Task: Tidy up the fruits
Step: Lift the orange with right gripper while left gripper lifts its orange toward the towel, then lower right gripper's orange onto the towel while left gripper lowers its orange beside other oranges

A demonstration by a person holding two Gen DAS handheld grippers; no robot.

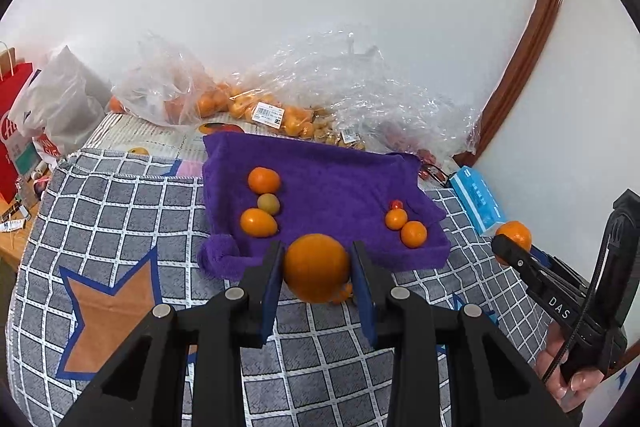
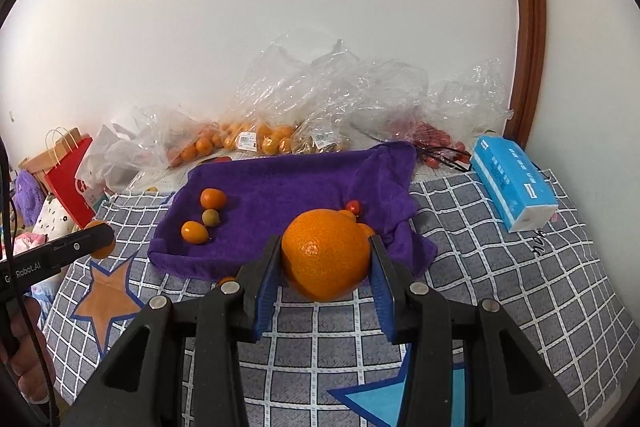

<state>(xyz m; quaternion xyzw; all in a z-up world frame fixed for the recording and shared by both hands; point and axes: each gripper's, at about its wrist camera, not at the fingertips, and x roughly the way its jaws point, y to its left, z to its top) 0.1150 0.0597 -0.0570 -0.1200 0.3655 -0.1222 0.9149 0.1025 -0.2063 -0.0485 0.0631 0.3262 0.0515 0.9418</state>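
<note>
Two oranges are held, one per gripper. At lower centre of the left wrist view, the left gripper (image 1: 317, 269) is pinched on an orange (image 1: 316, 267) just above the purple towel's (image 1: 328, 175) near edge. On the towel, three small fruits (image 1: 262, 201) are seen at left and three more (image 1: 404, 225) at right. At lower centre of the right wrist view, the right gripper (image 2: 325, 259) is clamped on a larger orange (image 2: 325, 255). Bagged fruit (image 2: 256, 139) is seen behind, a tissue pack (image 2: 514, 183) at right.
</note>
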